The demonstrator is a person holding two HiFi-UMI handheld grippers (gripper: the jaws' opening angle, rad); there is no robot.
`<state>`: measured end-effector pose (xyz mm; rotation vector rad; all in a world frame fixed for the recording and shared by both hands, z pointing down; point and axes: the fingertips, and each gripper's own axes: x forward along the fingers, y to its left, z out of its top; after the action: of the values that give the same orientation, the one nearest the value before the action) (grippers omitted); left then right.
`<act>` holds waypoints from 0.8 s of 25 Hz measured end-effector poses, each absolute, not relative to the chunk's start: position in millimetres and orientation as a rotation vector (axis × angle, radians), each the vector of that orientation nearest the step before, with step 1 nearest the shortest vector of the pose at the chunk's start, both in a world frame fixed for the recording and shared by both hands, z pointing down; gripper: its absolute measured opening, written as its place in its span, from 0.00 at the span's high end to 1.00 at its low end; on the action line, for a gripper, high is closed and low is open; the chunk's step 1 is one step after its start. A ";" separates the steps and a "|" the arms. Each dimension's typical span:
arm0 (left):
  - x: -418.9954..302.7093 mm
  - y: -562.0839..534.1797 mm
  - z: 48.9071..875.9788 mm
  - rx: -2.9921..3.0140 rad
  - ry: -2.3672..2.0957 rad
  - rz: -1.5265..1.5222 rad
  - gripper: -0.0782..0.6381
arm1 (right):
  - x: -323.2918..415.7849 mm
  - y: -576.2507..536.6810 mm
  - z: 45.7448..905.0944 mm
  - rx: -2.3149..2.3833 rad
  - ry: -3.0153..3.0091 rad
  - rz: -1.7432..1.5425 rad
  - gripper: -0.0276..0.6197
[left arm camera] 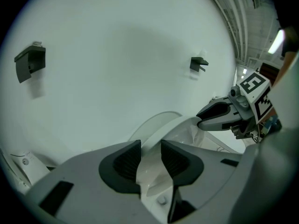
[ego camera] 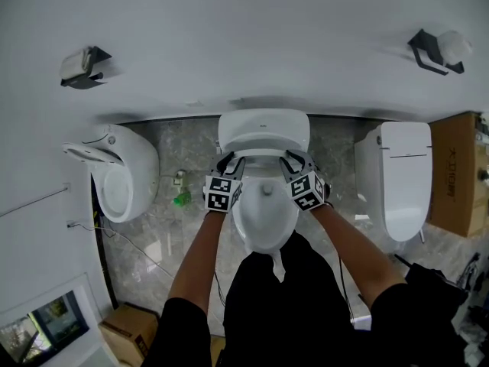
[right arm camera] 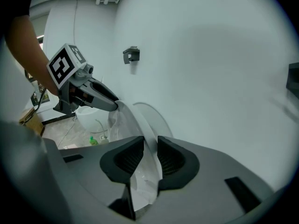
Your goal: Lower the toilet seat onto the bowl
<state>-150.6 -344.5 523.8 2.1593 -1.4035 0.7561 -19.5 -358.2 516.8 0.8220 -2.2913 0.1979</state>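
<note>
Head view: toilet seat [ego camera: 263,153] raised at frame centre, above open bowl [ego camera: 263,216]. Left gripper [ego camera: 229,161] on its left edge, right gripper [ego camera: 293,159] on its right edge.

Left gripper view: left gripper [left arm camera: 150,148] clenched on film-wrapped toilet seat [left arm camera: 159,132], lower centre. Right gripper [left arm camera: 202,121] at right grips same rim.

Right gripper view: right gripper [right arm camera: 150,146] clenched on toilet seat [right arm camera: 142,125], lower centre. Left gripper [right arm camera: 112,106] at left, on rim.
</note>
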 end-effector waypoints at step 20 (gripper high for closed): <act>-138.5 -218.6 518.8 2.216 -1.399 0.762 0.69 | -8.8 -233.0 511.1 0.862 -2.241 0.163 0.78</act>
<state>-138.5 -218.6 518.8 2.2156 -1.3986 0.7622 -8.8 -233.0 511.1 0.8622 -2.2414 0.1629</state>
